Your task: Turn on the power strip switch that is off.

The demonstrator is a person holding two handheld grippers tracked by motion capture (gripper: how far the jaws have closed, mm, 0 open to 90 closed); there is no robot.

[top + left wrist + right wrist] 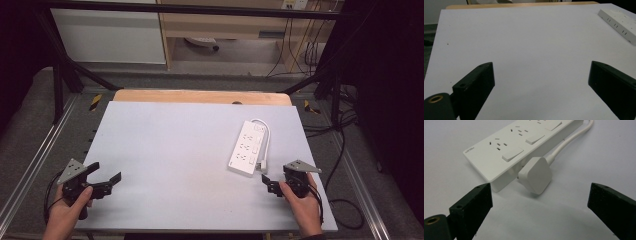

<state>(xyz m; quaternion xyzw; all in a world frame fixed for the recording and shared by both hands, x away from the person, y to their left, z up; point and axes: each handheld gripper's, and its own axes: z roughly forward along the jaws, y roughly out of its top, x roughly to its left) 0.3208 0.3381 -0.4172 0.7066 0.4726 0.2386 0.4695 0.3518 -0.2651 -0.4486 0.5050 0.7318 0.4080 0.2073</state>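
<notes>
High view: one power strip (248,148), one plug (263,164), two hand-held grippers.

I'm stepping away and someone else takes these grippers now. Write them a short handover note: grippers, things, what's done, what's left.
Left gripper: open, holding nothing, at the near left of the white table.
Right gripper: open, holding nothing, just short of the plug.
White power strip lies flat at the right; its cable loops back, with the plug lying loose beside the strip's near end.
Done: nothing gripped yet.
Left: probably close the right fingers on the plug and go on from there.
</notes>
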